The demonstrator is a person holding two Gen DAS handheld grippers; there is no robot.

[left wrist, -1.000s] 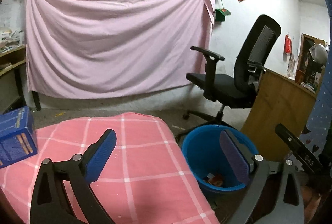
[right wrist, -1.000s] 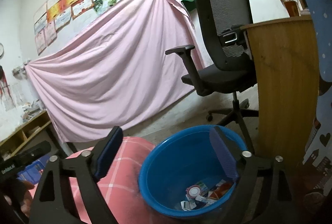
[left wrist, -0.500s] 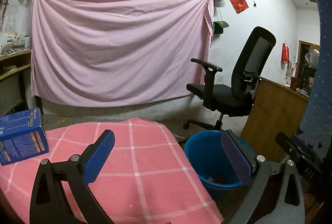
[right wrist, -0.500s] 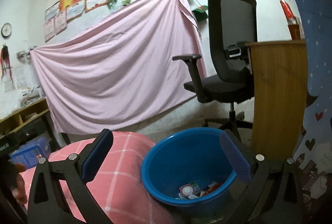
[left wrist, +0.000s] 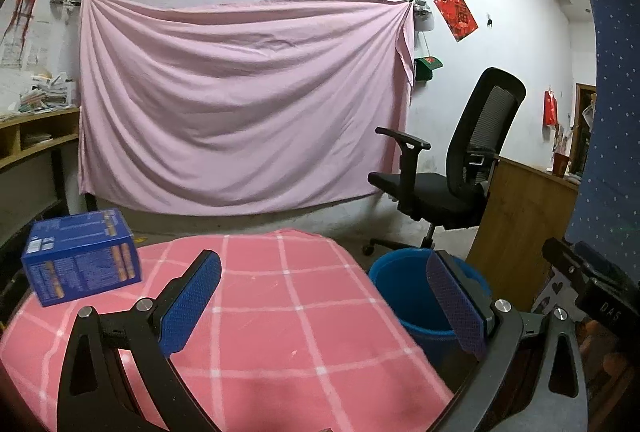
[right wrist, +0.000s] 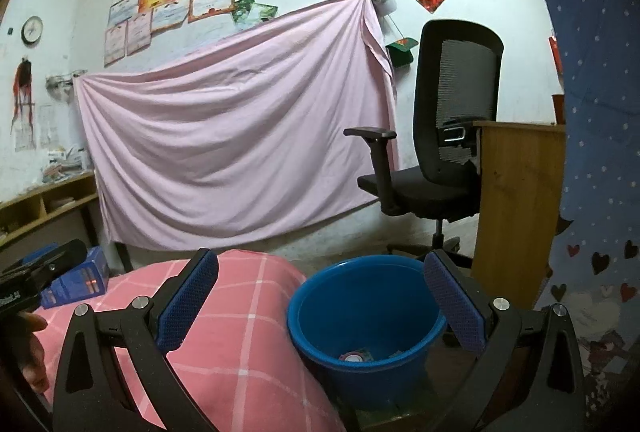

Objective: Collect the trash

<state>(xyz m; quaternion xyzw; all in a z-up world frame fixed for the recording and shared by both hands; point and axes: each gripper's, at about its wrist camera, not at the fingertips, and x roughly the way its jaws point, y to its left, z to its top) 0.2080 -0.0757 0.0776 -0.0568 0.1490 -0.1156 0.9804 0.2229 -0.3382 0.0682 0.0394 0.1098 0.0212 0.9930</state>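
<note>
Both claws spread wide, empty: left claw (left wrist: 324, 306), right claw (right wrist: 322, 306). Between pickups, likely. Trash (right wrist: 356, 356) low in blue bucket (right wrist: 366, 306) beside pink-checked worktop (left wrist: 280, 296). Next candidate: blue box (left wrist: 82, 268), far-left; needs left reach.

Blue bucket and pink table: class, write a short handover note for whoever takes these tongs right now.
Left tongs: open, empty, above the pink checked cloth.
Right tongs: open, empty, between the cloth's edge and the blue bucket.
The bucket stands on the floor beside the table, with wrappers at its bottom.
Done: some trash is binned.
Left: only a blue box shows on the cloth; check whether it counts as trash.
</note>
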